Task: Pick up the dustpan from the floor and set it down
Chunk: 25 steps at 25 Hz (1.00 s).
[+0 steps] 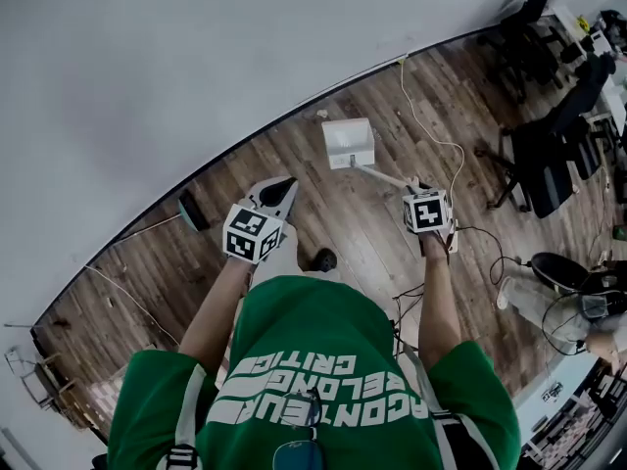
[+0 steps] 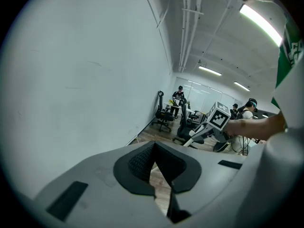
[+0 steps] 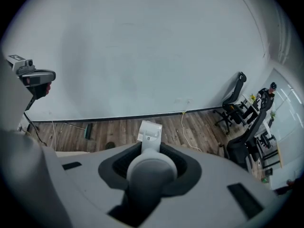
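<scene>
The white dustpan [image 1: 349,143] hangs out ahead of me over the wood floor near the wall, and its long pale handle [image 1: 384,175] runs back to my right gripper [image 1: 418,188]. In the right gripper view the gripper [image 3: 151,148] is shut on the handle's rounded end [image 3: 151,172], with the dustpan [image 3: 149,131] beyond the jaws. Whether the pan touches the floor I cannot tell. My left gripper [image 1: 278,188] is at the left, apart from the dustpan. Its jaws [image 2: 155,143] meet at the tips with nothing between them.
A grey wall runs along the far side. A dark brush [image 1: 192,211] lies by the skirting, and a white cable [image 1: 421,116] trails across the floor. Black office chairs [image 1: 549,155] and a seated person [image 1: 549,297] are at the right. A camera on a stand [image 3: 33,77] is at the left.
</scene>
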### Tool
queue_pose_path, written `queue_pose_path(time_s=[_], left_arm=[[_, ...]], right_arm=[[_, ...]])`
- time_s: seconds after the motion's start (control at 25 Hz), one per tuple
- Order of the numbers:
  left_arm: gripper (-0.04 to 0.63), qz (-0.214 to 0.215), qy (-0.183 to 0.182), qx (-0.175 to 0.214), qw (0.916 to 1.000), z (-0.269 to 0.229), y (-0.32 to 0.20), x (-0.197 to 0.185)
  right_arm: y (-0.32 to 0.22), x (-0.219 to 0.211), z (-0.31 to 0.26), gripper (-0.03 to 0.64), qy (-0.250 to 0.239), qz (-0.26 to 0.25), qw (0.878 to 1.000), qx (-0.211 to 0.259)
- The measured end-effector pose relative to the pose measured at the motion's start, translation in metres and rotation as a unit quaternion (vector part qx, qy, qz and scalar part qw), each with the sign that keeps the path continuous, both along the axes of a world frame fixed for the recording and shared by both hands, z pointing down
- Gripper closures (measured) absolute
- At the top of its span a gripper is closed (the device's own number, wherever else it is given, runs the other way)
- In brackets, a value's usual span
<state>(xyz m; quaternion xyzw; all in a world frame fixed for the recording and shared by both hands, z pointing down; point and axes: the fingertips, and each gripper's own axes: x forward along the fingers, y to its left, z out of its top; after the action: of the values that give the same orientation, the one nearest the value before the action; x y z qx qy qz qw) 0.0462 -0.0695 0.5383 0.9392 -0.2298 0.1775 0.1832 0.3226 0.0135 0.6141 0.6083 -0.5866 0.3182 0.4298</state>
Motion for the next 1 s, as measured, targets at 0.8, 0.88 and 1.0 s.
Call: queue_pose_path(time_s=[0.8,0.88,1.0], left_arm=[[0.601,-0.086,-0.005,-0.037,0.9956,0.023,-0.105,-0.087],[0.600,-0.091,-0.007,-0.042,0.9949,0.026,-0.114,-0.093],[0.600,-0.095,-0.009,-0.047,0.9943,0.028,-0.129,-0.097]], right_arm=[[-0.187,-0.092,0.088,0.500,0.003,-0.122,0.990,-0.074],[-0.201,-0.100,0.097,0.500,0.003,-0.128,0.988,-0.085],[-0.219,-0.109,0.115,0.500,-0.003,-0.137,0.986,-0.096]])
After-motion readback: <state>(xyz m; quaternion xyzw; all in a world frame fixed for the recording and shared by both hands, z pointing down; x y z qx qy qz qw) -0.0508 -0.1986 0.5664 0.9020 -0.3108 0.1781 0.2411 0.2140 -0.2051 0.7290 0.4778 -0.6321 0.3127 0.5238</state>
